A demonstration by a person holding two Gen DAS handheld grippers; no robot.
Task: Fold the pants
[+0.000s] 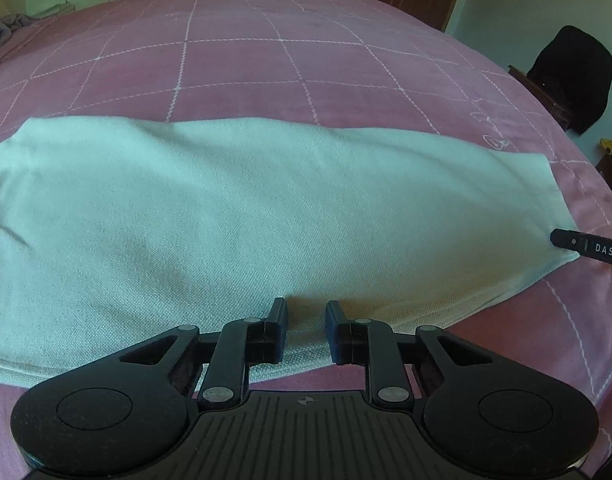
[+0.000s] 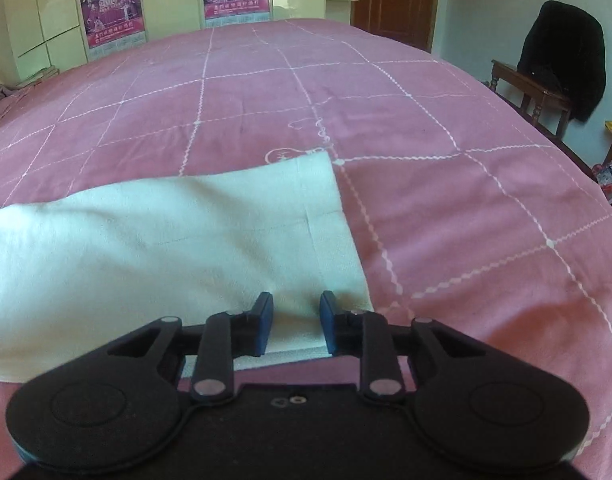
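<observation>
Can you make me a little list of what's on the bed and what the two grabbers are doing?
Pants: pale pants lying flat, folded lengthwise
Bed cover: pink with white grid lines
Left gripper: over the near edge of the pants, jaws apart, nothing pinched
Right gripper: over the near corner of the pants' right end, jaws apart, nothing pinched
Chair: wooden, beside the bed, dark jacket draped on it
Posters: two on the far cupboards
</observation>
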